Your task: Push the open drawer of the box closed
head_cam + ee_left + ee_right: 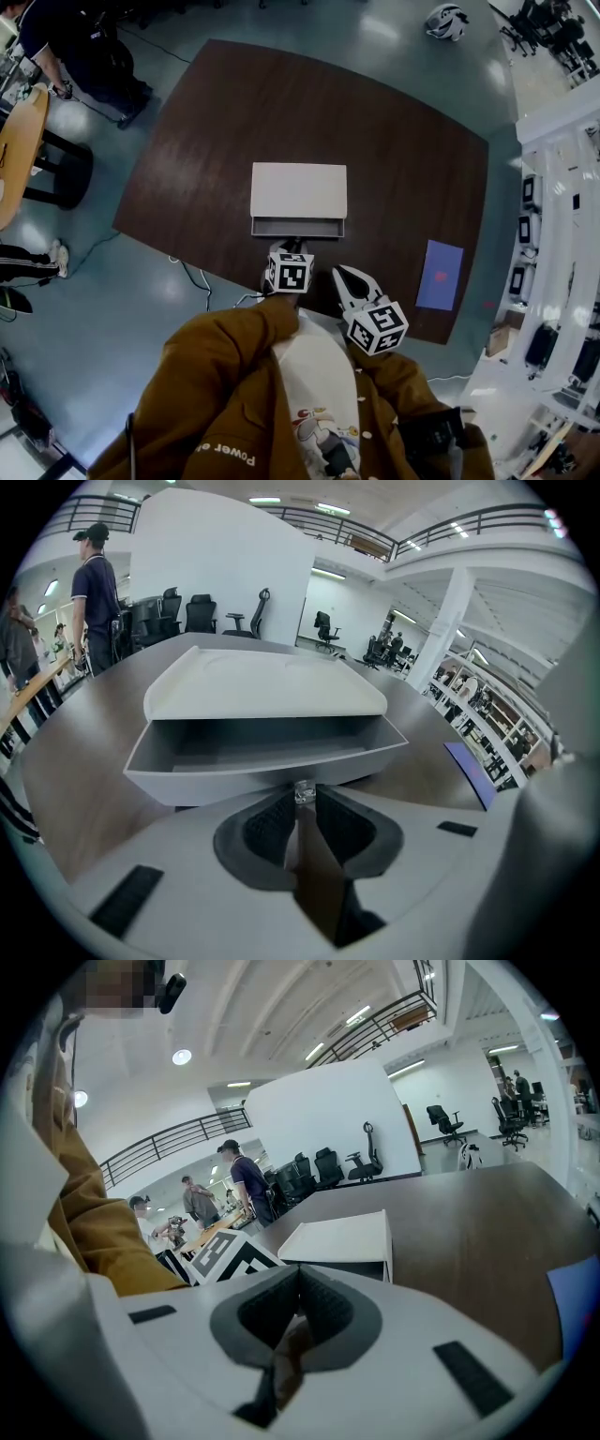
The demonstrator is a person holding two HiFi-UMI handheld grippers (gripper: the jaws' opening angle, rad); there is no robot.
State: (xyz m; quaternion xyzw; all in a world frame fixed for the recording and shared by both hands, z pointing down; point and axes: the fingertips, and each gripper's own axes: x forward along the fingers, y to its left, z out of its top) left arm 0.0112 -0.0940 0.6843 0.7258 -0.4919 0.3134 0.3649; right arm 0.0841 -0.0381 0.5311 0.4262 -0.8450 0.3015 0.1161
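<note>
L tongs (305,800) narrow, tips pinching the drawer (234,772) knob (305,790), I think. Box (267,686) sits straight ahead, so push fwd. R tongs (300,1275) shut, empty, further back.

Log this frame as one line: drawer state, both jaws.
drawer: open, empty | left gripper: at drawer front, knob at jaw tips, grip unclear | right gripper: jaws shut, empty, apart from box

head view: above, steeply down on surface (394,169), box (298,189) mid-frame. left gripper view: low, close, facing box front. right gripper view: low, oblique, farther. shared: box, surface.
</note>
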